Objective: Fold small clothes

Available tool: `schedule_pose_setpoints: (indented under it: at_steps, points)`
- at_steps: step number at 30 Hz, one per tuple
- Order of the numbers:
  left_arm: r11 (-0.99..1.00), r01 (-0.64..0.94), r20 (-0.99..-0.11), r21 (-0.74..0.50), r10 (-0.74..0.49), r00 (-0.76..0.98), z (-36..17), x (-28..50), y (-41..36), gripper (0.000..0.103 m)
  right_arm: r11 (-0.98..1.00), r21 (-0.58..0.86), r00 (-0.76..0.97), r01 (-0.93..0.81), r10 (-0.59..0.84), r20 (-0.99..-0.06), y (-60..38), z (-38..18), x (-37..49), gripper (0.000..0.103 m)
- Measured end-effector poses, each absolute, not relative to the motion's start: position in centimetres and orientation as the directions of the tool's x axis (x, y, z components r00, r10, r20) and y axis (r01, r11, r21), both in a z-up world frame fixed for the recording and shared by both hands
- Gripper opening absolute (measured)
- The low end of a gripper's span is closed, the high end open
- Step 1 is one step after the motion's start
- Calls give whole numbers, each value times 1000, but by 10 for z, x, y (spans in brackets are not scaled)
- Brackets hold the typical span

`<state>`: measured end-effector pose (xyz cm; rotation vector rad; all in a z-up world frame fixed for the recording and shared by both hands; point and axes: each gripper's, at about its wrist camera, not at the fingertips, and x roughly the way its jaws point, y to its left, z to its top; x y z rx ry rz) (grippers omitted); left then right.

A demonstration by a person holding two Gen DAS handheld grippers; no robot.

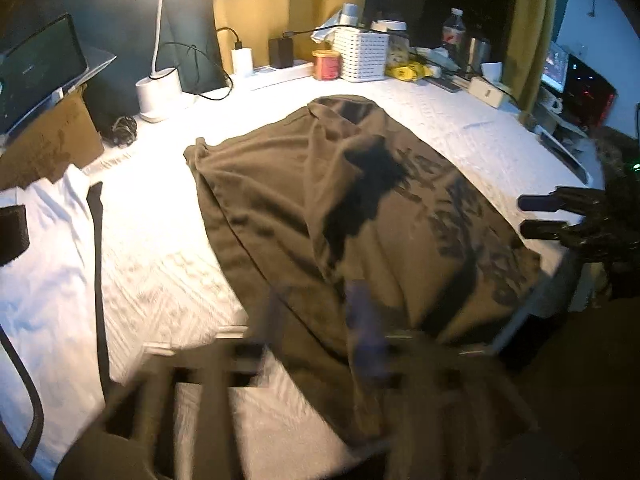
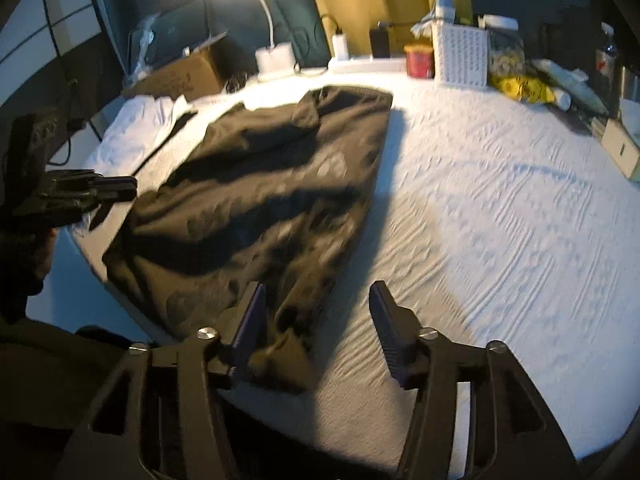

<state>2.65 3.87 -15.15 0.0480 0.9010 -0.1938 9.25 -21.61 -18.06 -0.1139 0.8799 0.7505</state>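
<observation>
A brown T-shirt (image 1: 328,216) with a dark print lies spread on the white textured table cover (image 1: 168,248), rumpled, its near hem at the table's front edge. My left gripper (image 1: 320,316) hovers blurred over that hem; its fingers stand apart with nothing pinched between them. In the right wrist view the T-shirt (image 2: 264,184) stretches away to the left. My right gripper (image 2: 318,308) is open just above the shirt's near right corner, pads off the cloth. Each gripper also shows in the other's view: the right gripper (image 1: 540,216) open, the left gripper (image 2: 116,190) side-on.
A white garment with black trim (image 1: 52,240) lies at the left. Along the back stand a lit desk lamp (image 1: 160,92), cardboard box (image 1: 48,144), laptop (image 1: 40,72), power strip (image 1: 280,72), red tin (image 1: 326,65), white basket (image 1: 360,54), yellow packet (image 1: 408,70) and bottle (image 1: 454,30).
</observation>
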Motion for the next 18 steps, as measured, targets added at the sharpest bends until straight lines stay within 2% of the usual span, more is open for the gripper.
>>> schedule_pose_setpoints:
  at_steps: [1,9,11,12,13,18]
  points:
    - [982,181,-777,-51,-153,611,-151,32,40,67,744,202,407,-637,547,-731,-216,-179,98,58]
    - [984,69,-772,-163,-171,612,-165,70,69,67,762,192,440,-618,538,-719,-210,-174,139,58]
    - [977,26,-766,-210,-181,617,-172,73,80,54,763,203,440,-614,545,-714,-210,-173,146,58]
    - [975,2,-772,-224,-179,610,-176,76,83,43,763,206,441,-613,547,-712,-209,-173,150,58]
    - [974,-12,-776,-227,-174,606,-178,77,84,40,763,208,441,-612,547,-711,-208,-173,153,58]
    - [967,-43,-792,-250,-179,583,-190,84,86,40,755,212,430,-621,554,-713,-201,-173,162,58]
